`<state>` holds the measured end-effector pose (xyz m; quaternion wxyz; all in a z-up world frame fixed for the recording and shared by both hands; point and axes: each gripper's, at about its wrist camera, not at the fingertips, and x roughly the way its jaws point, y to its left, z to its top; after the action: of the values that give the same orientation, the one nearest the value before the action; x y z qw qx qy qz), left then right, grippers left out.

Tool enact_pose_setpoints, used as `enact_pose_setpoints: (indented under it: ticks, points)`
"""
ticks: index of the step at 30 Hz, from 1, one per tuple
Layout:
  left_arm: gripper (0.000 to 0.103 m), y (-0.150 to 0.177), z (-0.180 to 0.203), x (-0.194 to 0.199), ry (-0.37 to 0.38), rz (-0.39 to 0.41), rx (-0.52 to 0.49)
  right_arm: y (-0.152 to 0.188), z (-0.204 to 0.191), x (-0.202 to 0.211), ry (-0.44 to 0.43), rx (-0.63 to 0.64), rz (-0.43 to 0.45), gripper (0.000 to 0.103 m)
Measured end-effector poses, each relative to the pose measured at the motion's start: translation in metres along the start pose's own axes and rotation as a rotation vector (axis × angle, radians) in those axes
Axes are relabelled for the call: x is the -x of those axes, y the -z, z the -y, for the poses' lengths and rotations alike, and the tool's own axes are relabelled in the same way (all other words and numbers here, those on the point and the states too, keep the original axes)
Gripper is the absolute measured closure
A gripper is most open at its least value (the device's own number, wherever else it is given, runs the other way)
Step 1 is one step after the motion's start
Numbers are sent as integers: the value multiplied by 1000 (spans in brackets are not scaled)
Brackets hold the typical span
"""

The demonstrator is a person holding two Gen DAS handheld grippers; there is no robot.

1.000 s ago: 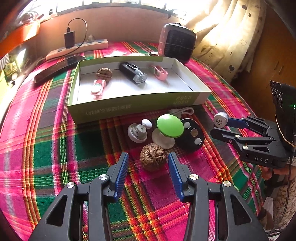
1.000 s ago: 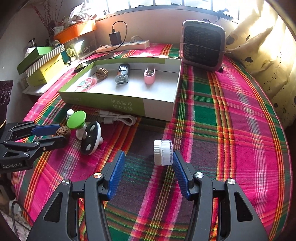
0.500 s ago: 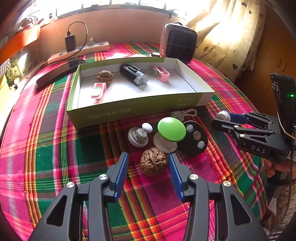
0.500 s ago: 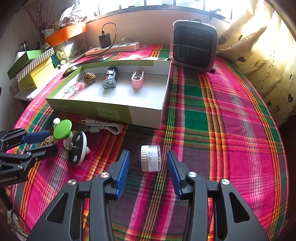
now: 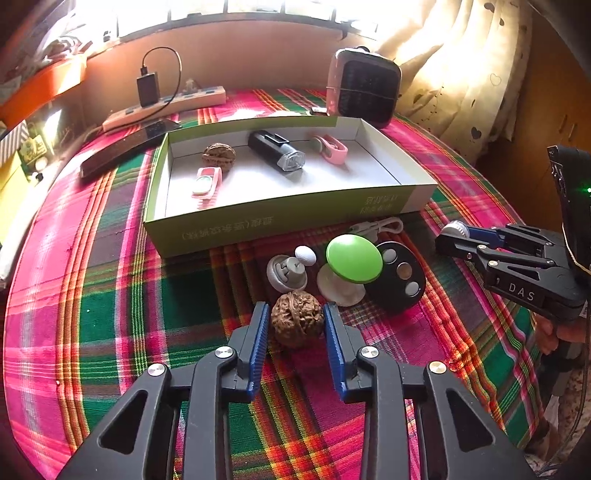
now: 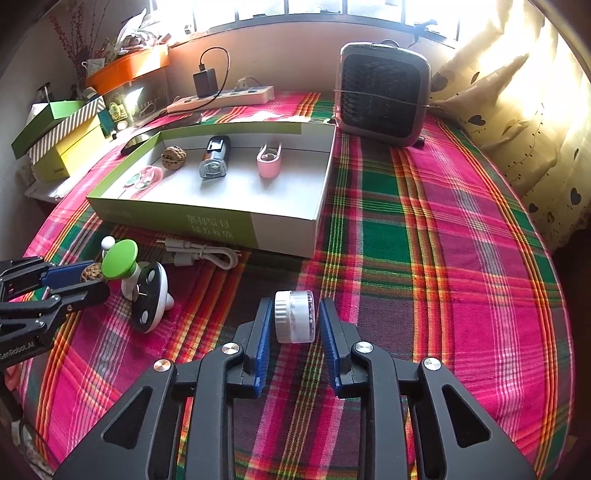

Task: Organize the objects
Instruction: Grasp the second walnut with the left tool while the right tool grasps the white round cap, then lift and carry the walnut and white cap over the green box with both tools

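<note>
Now both narrowed — left gripper [image 5: 295, 325] clamping walnut [image 5: 297, 318], right gripper [image 6: 293, 321] clamping clear jar [image 6: 294, 316].

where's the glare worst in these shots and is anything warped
Left wrist view: window blown out white, curtain washed out; fisheye bows the box edge. Right wrist view: window strip and curtain overexposed, plaid cloth stripes curve outward.
</note>
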<state>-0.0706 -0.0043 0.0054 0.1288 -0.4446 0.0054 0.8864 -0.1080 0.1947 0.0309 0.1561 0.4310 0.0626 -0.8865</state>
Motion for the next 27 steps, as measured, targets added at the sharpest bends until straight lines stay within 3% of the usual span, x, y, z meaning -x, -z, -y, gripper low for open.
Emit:
enact_pose_setpoints:
  ticks: [3,27]
  points:
    - [76,0,0,0,0,1,0,0,1,0,4,0,2,83]
    - [77,0,-1,0,-3,3,-3,0,-1,1,6,1,4,83]
